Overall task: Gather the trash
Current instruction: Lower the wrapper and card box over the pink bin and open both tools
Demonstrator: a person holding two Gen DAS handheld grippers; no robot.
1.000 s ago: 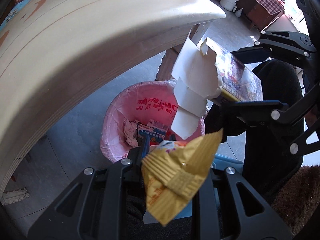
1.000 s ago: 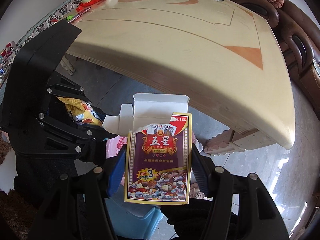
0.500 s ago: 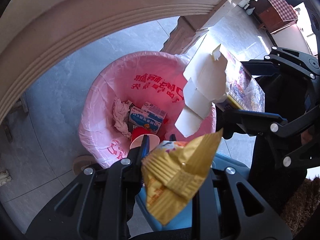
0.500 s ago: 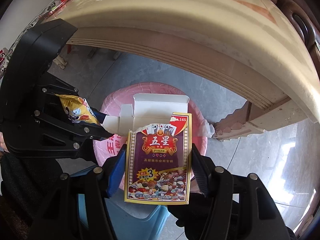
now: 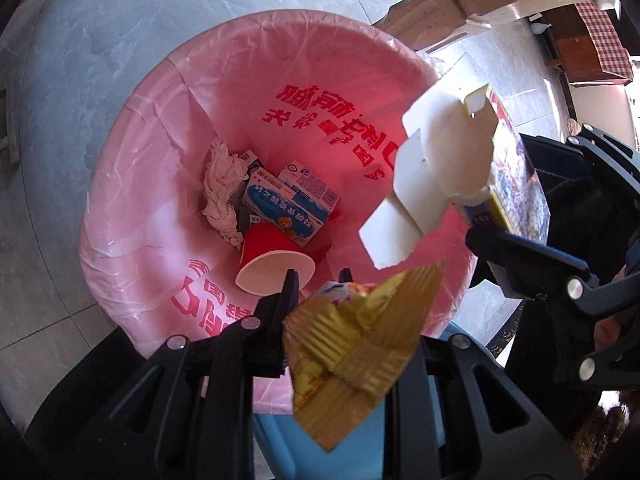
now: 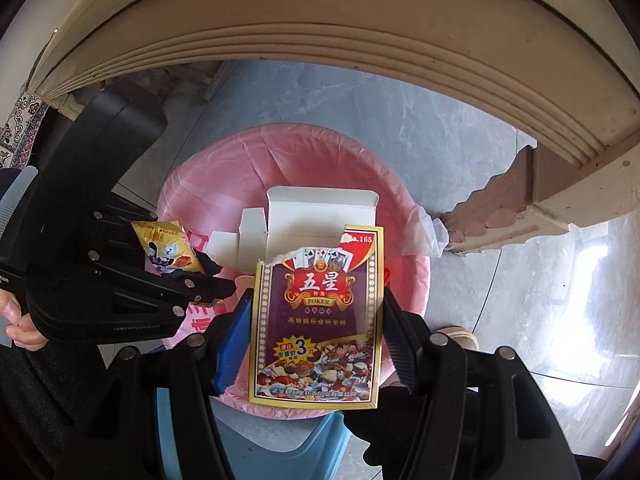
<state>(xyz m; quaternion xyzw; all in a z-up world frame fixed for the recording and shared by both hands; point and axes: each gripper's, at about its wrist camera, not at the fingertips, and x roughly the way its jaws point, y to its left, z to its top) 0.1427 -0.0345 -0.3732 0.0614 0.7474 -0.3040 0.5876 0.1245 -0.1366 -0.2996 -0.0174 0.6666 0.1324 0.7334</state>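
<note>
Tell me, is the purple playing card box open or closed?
Open: the purple playing card box has its torn white top flap standing up, side tabs splayed.

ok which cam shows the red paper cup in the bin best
The left wrist view. It looks straight down into the pink-lined bin, so the red paper cup shows on its side beside the cartons. In the right wrist view the playing card box hides the bin's inside, so the cup is out of sight.

A pink bin liner point(image 5: 160, 184) (red lettering) surrounds a red cup point(image 5: 272, 254); yellow wrapper point(image 5: 352, 356), purple-and-gold card box point(image 6: 318, 320).
</note>
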